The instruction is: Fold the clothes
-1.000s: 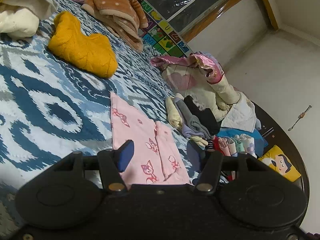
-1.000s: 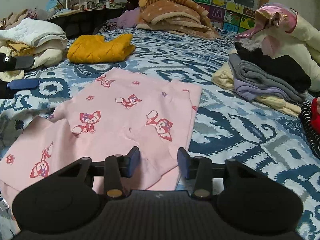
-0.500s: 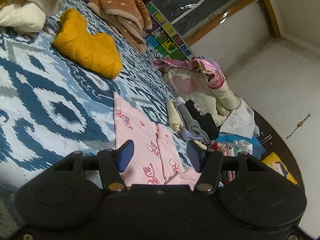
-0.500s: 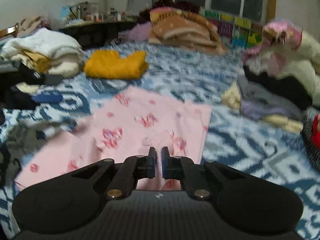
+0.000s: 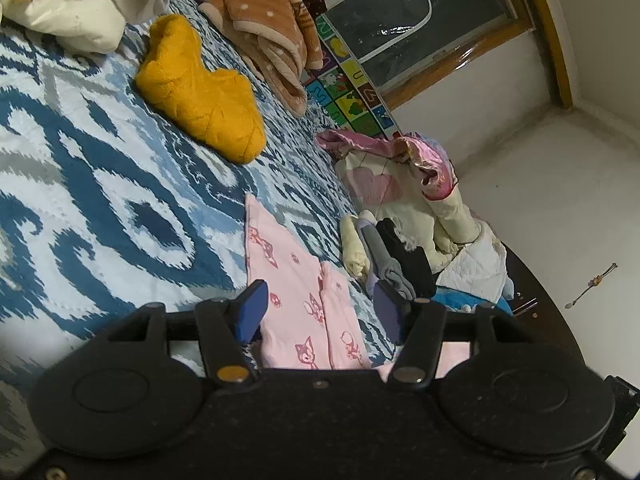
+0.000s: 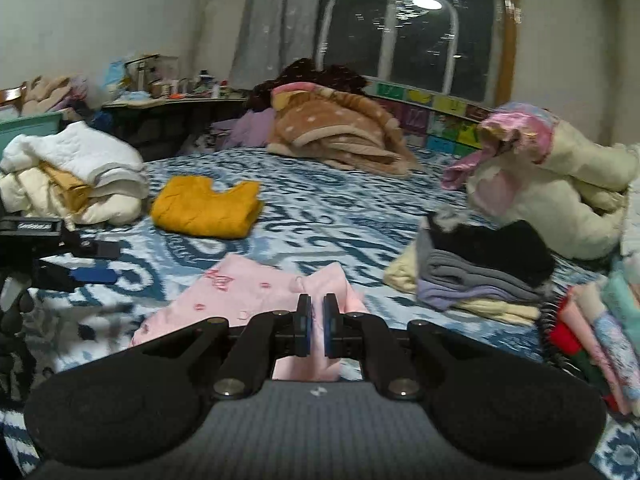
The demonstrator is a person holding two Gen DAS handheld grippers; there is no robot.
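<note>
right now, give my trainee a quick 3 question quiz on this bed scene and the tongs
1. True or false: the right tongs are shut on the pink garment.
2. Which tongs stand open with nothing pressed between the pads? A) left tongs B) right tongs
3. Fill in: the folded garment lying alone on the blue patterned bedspread, beyond the pink one, is ____ in colour.

Key:
1. true, pink cloth is pinched between the pads
2. A
3. yellow, the yellow sweater
</note>
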